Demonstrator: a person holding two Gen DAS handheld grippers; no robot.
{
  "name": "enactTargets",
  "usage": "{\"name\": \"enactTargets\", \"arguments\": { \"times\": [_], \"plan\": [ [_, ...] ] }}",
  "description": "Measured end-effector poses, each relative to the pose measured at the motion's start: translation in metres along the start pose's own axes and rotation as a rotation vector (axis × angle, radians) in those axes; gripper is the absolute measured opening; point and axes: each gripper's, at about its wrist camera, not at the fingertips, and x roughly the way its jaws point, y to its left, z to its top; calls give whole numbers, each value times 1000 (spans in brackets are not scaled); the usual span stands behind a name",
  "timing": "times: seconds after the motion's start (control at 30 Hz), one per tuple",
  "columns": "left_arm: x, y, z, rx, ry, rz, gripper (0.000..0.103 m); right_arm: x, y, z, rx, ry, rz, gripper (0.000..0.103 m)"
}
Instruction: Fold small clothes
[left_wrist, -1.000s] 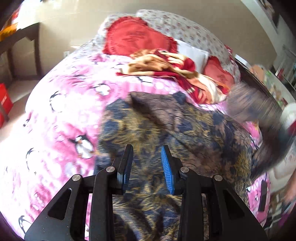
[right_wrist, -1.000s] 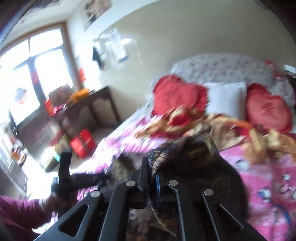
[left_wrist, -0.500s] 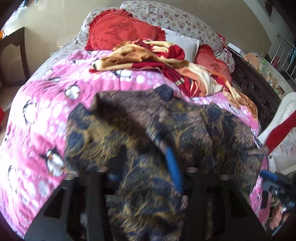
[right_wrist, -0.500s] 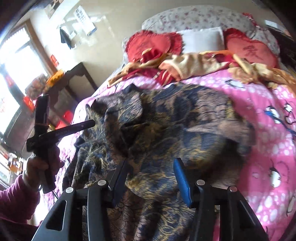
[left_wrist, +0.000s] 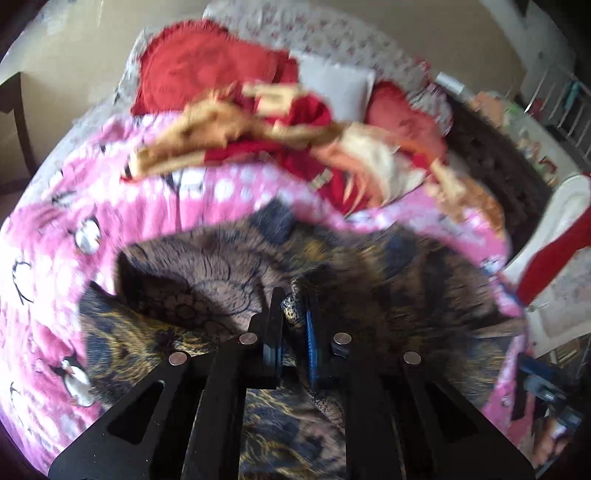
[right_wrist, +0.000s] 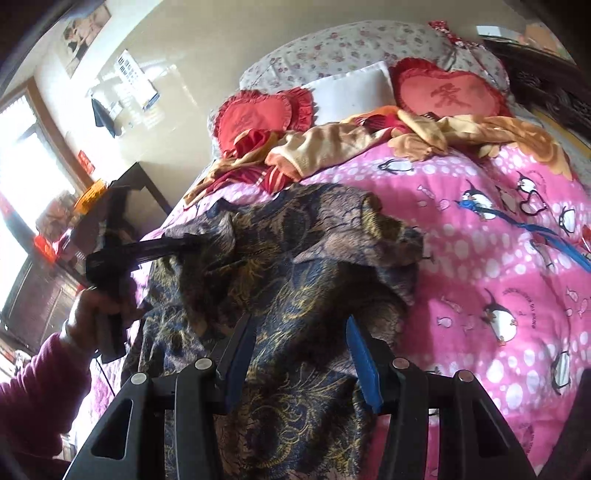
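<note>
Pink penguin bedspread (right_wrist: 480, 236) is carrying a dark patterned garment (right_wrist: 295, 258); left gripper (left_wrist: 293, 314) is pinching a fold to lift it, right gripper (right_wrist: 299, 332) is hovering spread apart.

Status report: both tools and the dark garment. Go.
Left tool shut on dark patterned garment, pinching a fold. Right tool open above it. Garment rumpled on pink penguin blanket. Nothing in the way.
</note>
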Motion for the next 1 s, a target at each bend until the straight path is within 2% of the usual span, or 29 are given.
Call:
{"name": "enactTargets", "arguments": {
  "times": [0.1,0.13,0.23,0.3,0.37,0.43,0.6,0.63,0.67,0.7,0.77,0.87,0.93,1.0],
  "plan": [
    [-56,12,-3,-23,-125,-22,8,1,-8,5,30,-15,-31,49],
    [-70,21,-8,-40,-165,-7,8,2,-10,6,35,-18,-47,49],
    [-82,44,-37,-68,-197,134,8,7,-16,9,48,-21,-105,49],
    [-73,61,-59,-91,-164,192,8,15,-21,12,57,-7,-149,50],
    [-55,78,-75,-129,-83,198,8,27,-29,16,70,19,-198,54],
    [-46,85,-87,-160,-55,206,8,38,-36,21,92,41,-198,54],
    [-38,80,-90,-142,-40,202,8,68,-58,39,162,63,-179,55],
    [-39,78,-90,-132,-41,199,8,72,-63,43,173,63,-162,49],
    [-39,75,-89,-125,-43,193,8,76,-65,49,169,60,-150,27],
    [-41,72,-89,-116,-45,190,8,77,-66,54,161,47,-149,21],
    [-39,68,-91,-96,-37,204,8,76,-63,62,143,18,-161,17],
    [-28,70,-97,-99,7,225,8,75,-66,68,159,-18,-180,17],
    [-22,76,-99,-138,44,208,8,78,-79,68,202,-28,-202,17],
    [-27,81,-99,-163,43,177,9,78,-92,67,256,-22,-206,17]
  ]
}}
